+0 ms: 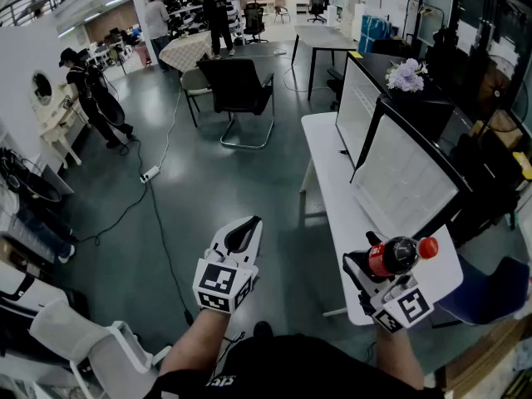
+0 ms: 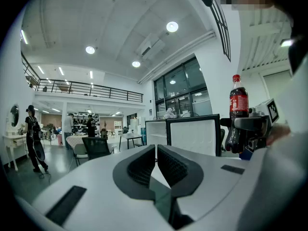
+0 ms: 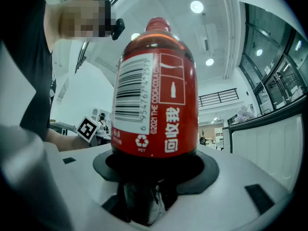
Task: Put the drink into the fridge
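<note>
**One bottle, two grippers**

One dark cola bottle of clear plastic with a red label and red cap (image 3: 154,95) stands upright in the right gripper (image 1: 367,271). That gripper's two jaws pinch the bottle's lower body. In the head view the bottle shows over the near end of the long white table (image 1: 331,181). The left gripper (image 1: 243,233) hangs over the grey floor (image 1: 208,189), its two jaws pressed together. Two black-framed white panels (image 1: 406,181) stand on the table beyond the bottle. One black chair (image 1: 237,90) stands on the open floor, with three people far behind it. One white power strip (image 1: 150,174) lies on its cable.
</note>
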The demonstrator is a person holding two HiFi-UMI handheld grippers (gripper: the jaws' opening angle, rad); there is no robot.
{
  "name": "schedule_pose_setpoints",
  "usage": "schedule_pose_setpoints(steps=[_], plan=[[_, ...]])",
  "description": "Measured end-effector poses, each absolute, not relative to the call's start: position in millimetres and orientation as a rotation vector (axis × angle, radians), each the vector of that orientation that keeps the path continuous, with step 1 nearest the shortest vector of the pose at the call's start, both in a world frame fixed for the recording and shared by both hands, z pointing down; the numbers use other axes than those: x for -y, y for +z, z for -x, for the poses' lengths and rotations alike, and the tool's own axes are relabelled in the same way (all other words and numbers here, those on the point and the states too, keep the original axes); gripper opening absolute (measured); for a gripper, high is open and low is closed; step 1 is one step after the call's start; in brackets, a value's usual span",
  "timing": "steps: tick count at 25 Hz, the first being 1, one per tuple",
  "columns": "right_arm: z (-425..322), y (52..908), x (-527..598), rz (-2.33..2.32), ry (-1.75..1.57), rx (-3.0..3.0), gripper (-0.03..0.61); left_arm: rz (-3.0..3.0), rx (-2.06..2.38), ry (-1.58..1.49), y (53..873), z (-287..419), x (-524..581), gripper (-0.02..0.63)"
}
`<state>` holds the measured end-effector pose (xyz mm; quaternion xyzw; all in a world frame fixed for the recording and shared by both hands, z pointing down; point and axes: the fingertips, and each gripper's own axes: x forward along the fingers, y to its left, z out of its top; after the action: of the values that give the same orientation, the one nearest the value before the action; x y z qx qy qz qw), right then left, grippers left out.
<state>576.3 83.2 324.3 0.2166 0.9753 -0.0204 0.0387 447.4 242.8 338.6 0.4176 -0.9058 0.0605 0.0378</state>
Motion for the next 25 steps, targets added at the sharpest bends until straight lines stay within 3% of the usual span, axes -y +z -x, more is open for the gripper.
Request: schedule_pose_setpoints(steps=[15, 25], plan=[[-570, 331, -80, -0.744, -0.08, -2.98, 0.278, -1.26, 2.764, 0.159, 345, -456, -237, 0.029], [-486, 340, -86, -0.741, -0.136, -2.983, 0.282, -1.246, 2.772, 0.142, 360, -376, -250, 0.029]])
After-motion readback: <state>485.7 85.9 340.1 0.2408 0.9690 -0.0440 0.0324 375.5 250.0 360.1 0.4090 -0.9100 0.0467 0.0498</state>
